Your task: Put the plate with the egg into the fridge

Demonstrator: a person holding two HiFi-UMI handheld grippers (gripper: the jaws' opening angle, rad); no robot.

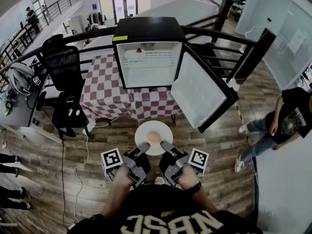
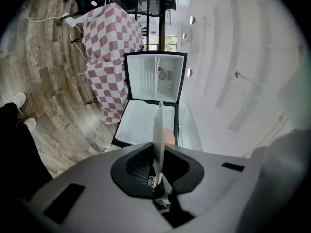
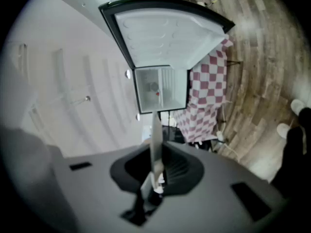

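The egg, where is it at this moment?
In the head view the egg lies at the middle of the white plate, which the left tongs and right tongs grip at its near rim, in front of the open fridge.

The left gripper [image 2: 158, 155] fills the bottom of the frame, its grey jaws closed on the rim of a white plate [image 2: 158, 127] that is seen edge-on and rises at the centre. An orange egg [image 2: 169, 137] peeks out just right of the plate. Beyond, at the centre, stands the fridge [image 2: 155, 76] with its door [image 2: 141, 123] swung wide. A checked cloth [image 2: 109, 38] hangs at the upper left, over a wooden floor [image 2: 48, 72].
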